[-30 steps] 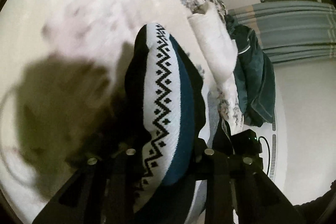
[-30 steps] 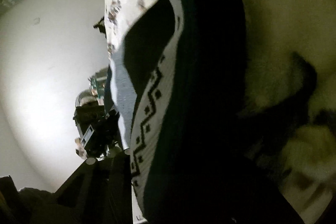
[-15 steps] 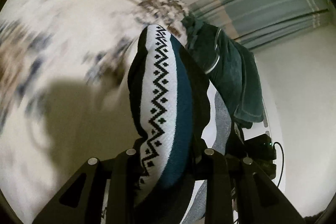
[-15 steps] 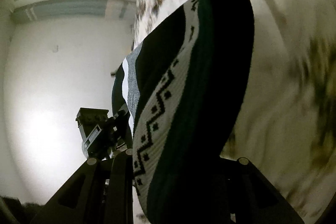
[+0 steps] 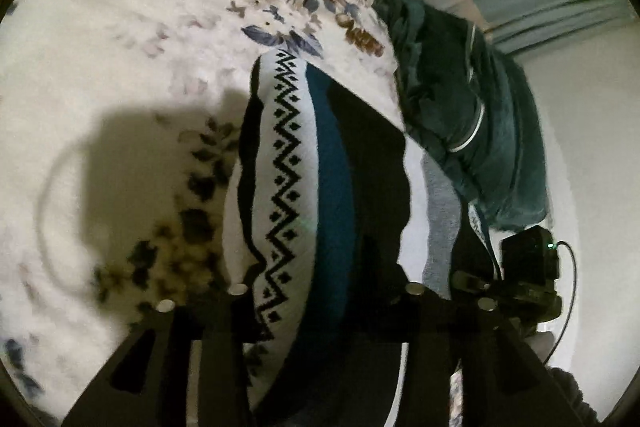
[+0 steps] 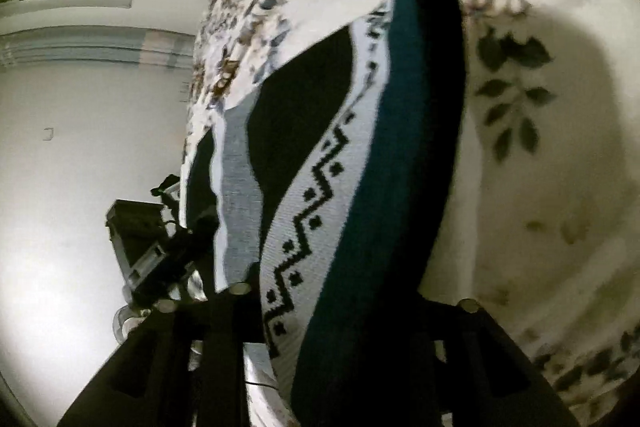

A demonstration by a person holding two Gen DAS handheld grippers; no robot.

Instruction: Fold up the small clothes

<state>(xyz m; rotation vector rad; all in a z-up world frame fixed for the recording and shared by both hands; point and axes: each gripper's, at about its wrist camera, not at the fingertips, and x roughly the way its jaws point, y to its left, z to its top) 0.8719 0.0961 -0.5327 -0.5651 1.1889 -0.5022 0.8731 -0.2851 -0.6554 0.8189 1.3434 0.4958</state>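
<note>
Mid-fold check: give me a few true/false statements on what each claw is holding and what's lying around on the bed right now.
1. The left claw is shut on the sock. True.
2. The right claw is open and holds nothing. False: it also grips the sock.
3. The sock is plain red. False: it has black, teal and white bands with a black zigzag.
4. A dark green garment lies at the bed's edge, beyond the sock. True.
5. The bedspread is plain grey. False: it is white with brown and blue flowers.
</note>
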